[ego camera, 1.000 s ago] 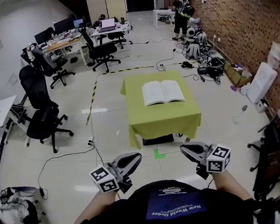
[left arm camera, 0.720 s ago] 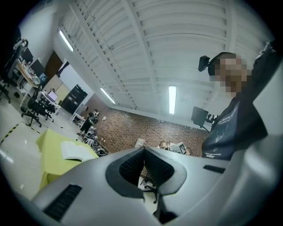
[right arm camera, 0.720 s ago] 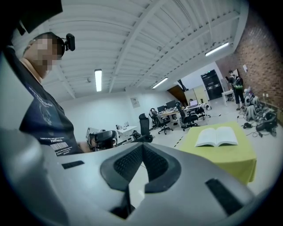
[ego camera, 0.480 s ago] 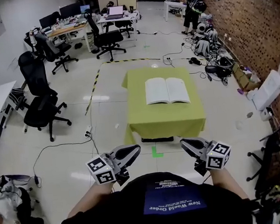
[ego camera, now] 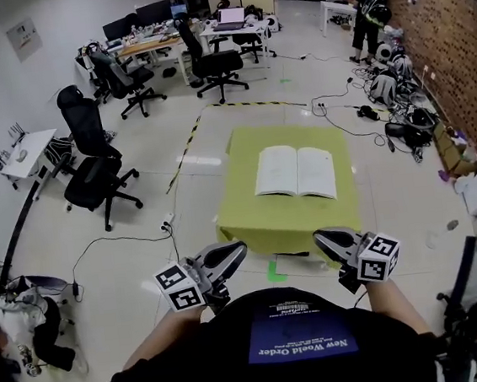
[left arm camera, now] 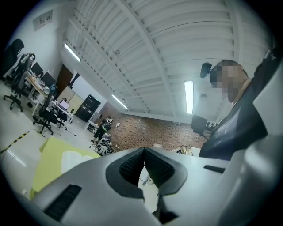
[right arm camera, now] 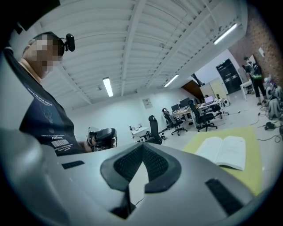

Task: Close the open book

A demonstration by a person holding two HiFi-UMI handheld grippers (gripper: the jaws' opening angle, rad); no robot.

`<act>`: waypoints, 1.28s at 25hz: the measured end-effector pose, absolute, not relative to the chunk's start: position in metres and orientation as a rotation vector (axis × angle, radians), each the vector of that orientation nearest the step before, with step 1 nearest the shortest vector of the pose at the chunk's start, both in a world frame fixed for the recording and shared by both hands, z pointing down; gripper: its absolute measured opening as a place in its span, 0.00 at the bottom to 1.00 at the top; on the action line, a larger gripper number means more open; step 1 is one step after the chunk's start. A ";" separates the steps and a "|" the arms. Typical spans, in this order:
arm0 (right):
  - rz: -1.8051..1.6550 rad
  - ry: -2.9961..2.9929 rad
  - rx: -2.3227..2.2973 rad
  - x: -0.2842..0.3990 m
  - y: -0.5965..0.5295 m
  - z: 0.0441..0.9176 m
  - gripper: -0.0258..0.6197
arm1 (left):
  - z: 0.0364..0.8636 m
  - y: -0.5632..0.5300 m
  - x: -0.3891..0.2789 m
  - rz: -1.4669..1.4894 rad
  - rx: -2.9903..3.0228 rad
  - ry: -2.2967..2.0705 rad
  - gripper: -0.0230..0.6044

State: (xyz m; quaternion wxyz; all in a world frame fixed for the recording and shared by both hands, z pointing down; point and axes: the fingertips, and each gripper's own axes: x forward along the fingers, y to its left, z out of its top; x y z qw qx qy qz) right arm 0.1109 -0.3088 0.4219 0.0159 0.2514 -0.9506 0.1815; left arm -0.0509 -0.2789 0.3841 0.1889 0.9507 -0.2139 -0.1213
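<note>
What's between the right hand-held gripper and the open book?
In the head view, only bare green tablecloth separates the right hand-held gripper from the open book; nothing else lies there.

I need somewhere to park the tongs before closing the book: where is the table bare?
Bare green tablecloth borders the open book on all sides: widest between book and left edge, and along the near edge; narrowest on the right. Crowded: bags and cables along the brick wall.

Black office chairs (ego camera: 93, 177) stand left of the green-clothed table (ego camera: 241, 213).
</note>
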 end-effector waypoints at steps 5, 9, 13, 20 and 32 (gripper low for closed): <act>0.629 -2.969 0.759 0.121 -0.340 0.431 0.02 | 0.384 -0.305 -0.041 -0.289 2.675 -0.644 0.05; 0.654 -2.947 0.800 0.126 -0.369 0.445 0.02 | 0.393 -0.340 -0.042 -0.299 2.666 -0.618 0.05; 0.606 -2.920 0.888 0.117 -0.402 0.443 0.02 | 0.394 -0.382 -0.050 -0.324 2.702 -0.512 0.05; 0.586 -2.854 1.132 0.083 -0.464 0.411 0.02 | 0.363 -0.467 -0.092 -0.277 2.772 -0.296 0.05; 0.840 -2.737 1.277 0.091 -0.519 0.457 0.02 | 0.401 -0.547 -0.071 -0.217 2.708 -0.100 0.05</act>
